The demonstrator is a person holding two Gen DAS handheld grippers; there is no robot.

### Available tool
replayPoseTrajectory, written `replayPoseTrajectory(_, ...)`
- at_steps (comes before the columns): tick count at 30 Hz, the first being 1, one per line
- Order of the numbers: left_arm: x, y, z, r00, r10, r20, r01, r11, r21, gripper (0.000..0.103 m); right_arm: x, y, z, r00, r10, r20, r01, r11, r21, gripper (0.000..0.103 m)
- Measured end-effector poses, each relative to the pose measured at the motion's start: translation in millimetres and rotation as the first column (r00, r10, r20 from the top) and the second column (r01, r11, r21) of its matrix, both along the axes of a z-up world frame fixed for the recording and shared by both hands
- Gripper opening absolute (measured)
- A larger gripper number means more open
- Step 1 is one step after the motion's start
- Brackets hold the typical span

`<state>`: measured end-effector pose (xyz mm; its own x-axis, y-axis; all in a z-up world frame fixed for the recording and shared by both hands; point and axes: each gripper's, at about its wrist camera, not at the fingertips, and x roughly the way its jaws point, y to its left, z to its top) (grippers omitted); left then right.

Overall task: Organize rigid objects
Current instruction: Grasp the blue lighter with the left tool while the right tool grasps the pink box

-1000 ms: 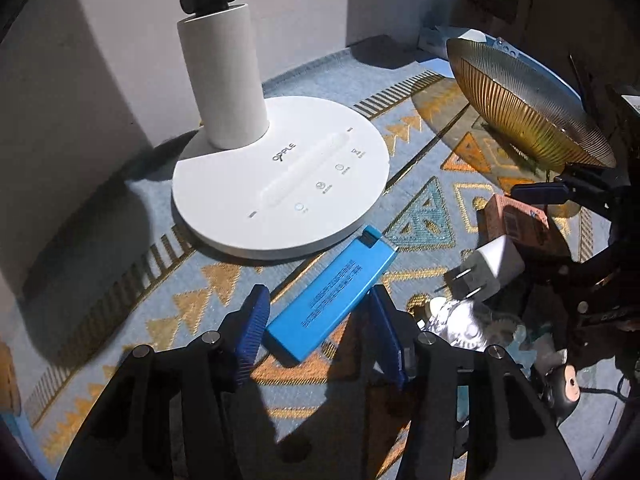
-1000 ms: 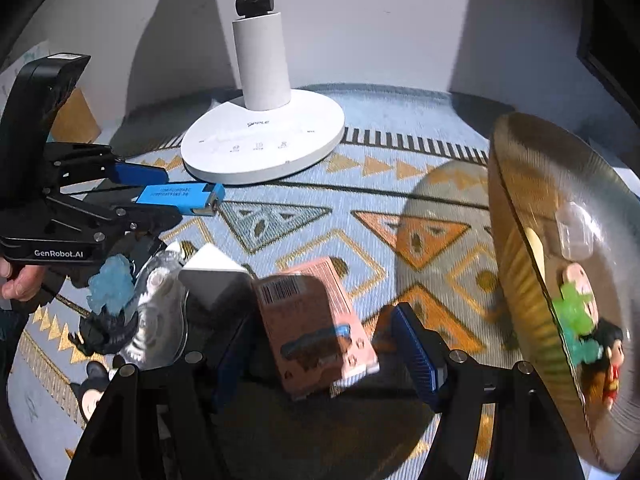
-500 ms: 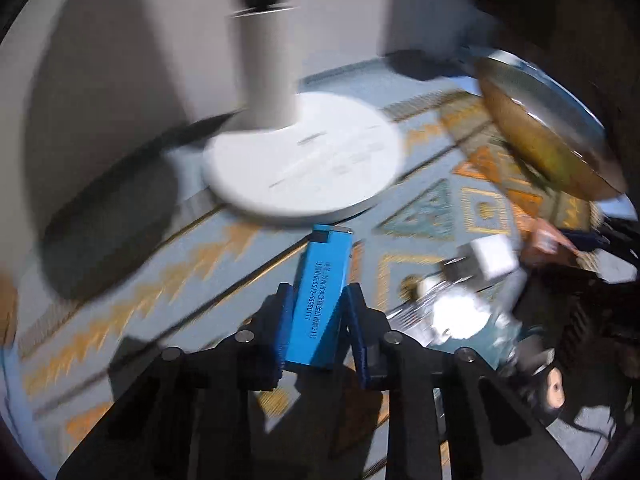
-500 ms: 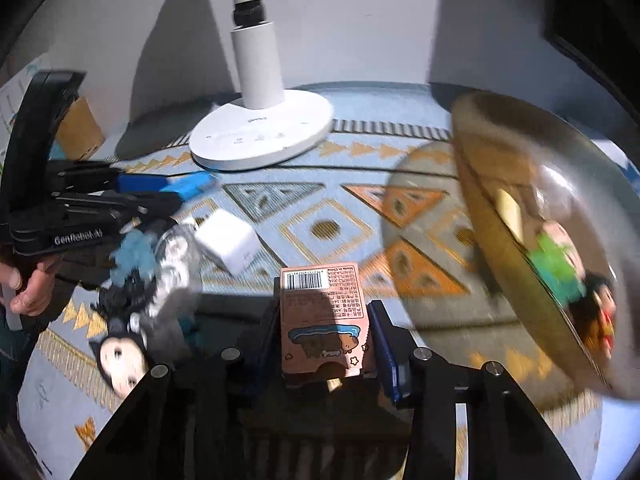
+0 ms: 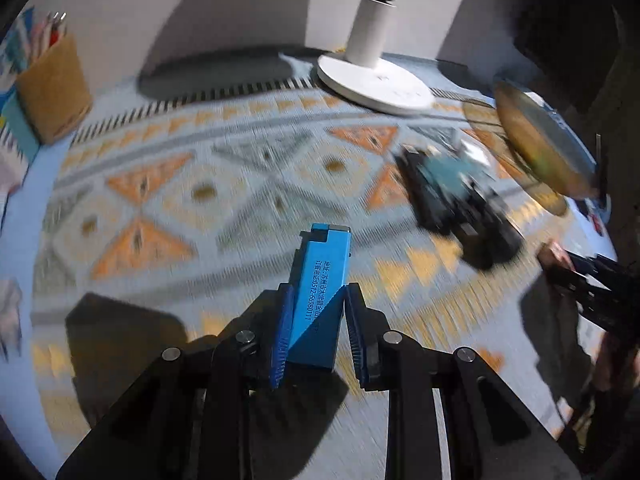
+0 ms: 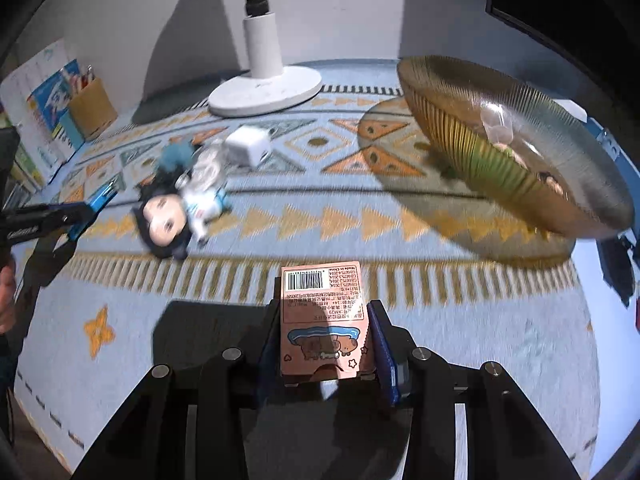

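Note:
My left gripper [image 5: 316, 316] is shut on a flat blue lighter-like case [image 5: 322, 284], lifted above the patterned mat [image 5: 160, 200]. My right gripper [image 6: 326, 328] is shut on a small pink carton [image 6: 324, 320] with a barcode, also held off the mat. On the mat lie a black-haired doll [image 6: 166, 220], clear plastic bits and a white charger cube [image 6: 248, 146]. A ribbed amber glass bowl [image 6: 500, 144] with small toys inside stands at the right. The left gripper [image 6: 86, 210] shows at the left edge of the right wrist view.
A white lamp base [image 6: 266, 90] with its pole stands at the back of the mat. A brown pen holder [image 5: 52, 88] and books sit at the back left. A person's hand [image 6: 6, 292] holds the left gripper at the frame edge.
Both grippers closed on their objects and lifted them: the left took the blue case, the right the pink carton. Both pulled back from the lamp; the left swung left.

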<state>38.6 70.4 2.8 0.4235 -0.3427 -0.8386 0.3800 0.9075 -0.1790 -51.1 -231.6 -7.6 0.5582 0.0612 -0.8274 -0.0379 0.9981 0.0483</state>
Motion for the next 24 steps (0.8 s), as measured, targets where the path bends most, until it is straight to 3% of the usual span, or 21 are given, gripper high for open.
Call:
replayPoseTrajectory(7, -53, -12, -5, 0.997, -0.042, -0.069, 0.035, 0.994, -0.108, 0.023, -22, 11, 0, 0.995, 0.094, -0.033, -0.092, 0.993, 0.071, 0.044)
replayPoseTrajectory(10, -62, -16, -6, 0.998, -0.030, -0.053, 0.025, 0.995, -0.098, 0.027, -31, 11, 0, 0.991, 0.127, -0.047, -0.122, 0.988, 0.095, 0.068)
replayPoseTrajectory(12, -65, -18, -5, 0.999, -0.021, -0.039, 0.018, 0.996, -0.090, 0.037, -37, 7, -2, 0.991, 0.126, -0.044, -0.121, 0.988, 0.100, 0.070)
replayPoseTrajectory(13, -67, -20, -5, 0.999, -0.015, -0.030, 0.012, 0.996, -0.087, 0.037, -40, 3, -2, 0.991, 0.125, -0.041, -0.120, 0.987, 0.106, 0.070)
replayPoseTrajectory(19, -69, -41, -6, 0.999, -0.016, 0.039, 0.014, 0.999, 0.036, 0.037, -41, -12, -2, 0.996, 0.088, -0.028, -0.082, 0.981, 0.178, 0.070)
replayPoseTrajectory(22, -73, -49, -7, 0.997, -0.018, 0.079, 0.011, 0.995, 0.095, 0.036, -41, 2, -4, 0.997, 0.074, -0.015, -0.072, 0.991, 0.114, 0.070)
replayPoseTrajectory(23, -75, -53, -8, 0.996, -0.020, 0.092, 0.008, 0.992, 0.124, 0.035, -42, 11, -4, 0.997, 0.073, -0.009, -0.072, 0.995, 0.068, 0.063)
replayPoseTrajectory(24, -78, -55, -8, 0.994, -0.024, 0.103, 0.009, 0.989, 0.147, 0.024, -41, 17, -4, 0.997, 0.073, -0.003, -0.073, 0.997, 0.033, 0.057)
